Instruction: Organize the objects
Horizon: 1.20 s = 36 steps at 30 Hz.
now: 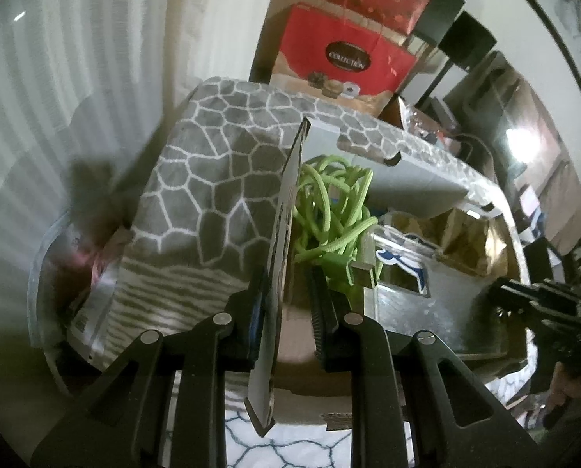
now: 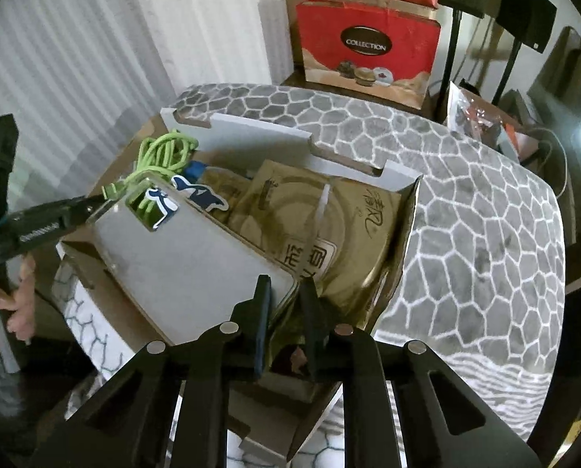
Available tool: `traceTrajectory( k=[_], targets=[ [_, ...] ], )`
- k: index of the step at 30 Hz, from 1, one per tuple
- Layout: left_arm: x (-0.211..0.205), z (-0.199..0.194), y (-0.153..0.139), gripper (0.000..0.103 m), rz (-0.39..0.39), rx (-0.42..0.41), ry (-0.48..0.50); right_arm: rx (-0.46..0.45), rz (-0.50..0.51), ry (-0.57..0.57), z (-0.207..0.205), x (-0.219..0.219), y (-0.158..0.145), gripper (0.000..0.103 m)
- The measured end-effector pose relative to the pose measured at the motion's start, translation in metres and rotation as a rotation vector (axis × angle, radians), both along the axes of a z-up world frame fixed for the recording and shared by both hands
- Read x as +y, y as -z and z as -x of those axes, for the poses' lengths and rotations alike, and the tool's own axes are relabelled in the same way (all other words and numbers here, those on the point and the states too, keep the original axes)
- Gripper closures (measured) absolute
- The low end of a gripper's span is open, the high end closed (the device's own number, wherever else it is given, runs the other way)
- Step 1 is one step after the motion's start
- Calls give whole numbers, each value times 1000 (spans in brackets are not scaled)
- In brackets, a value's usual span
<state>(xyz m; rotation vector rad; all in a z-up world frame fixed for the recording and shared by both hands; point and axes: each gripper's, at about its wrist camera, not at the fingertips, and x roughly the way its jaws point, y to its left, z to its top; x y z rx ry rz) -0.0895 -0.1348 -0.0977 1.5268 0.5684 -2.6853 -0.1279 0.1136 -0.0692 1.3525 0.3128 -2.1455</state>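
Packing step: left gripper (image 1: 286, 304) clamped on box flap (image 1: 286, 210), right gripper (image 2: 286, 312) nipping gold packet (image 2: 329, 234); next, judged, seating packet inside cardboard box (image 2: 403, 234).

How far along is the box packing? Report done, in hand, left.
Done: green cord, gold pouch and grey case lie in the cardboard box. In hand: left gripper clamps the box flap; right gripper sits narrow at the case's corner, grip unclear. Left: probably settling the case and folding the open flaps shut.
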Motion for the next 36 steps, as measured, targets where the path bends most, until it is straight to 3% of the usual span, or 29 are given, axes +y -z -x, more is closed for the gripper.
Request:
traceTrajectory(
  k=[5,9,15,19,24,36],
  targets=[
    [-4,-5,-13,83,-25,37,7,30,-16,-15,-3,-1,3,89],
    [4,-1,-17,80,15,26,30,35,-17,-11,-3,2,7,89],
    [-2,-6,-32,80,-13,76,-8,32,-5,-6,-3,3,6,89],
    [10,-3,-39,80,6,79,55,33,22,-11,-4,4,4,89],
    [33,5,-31,80,35,44,147,49,35,-20,-6,4,0,89],
    [49,-6,-17,80,61,6,204,51,93,12,3,7,-10,87]
  ],
)
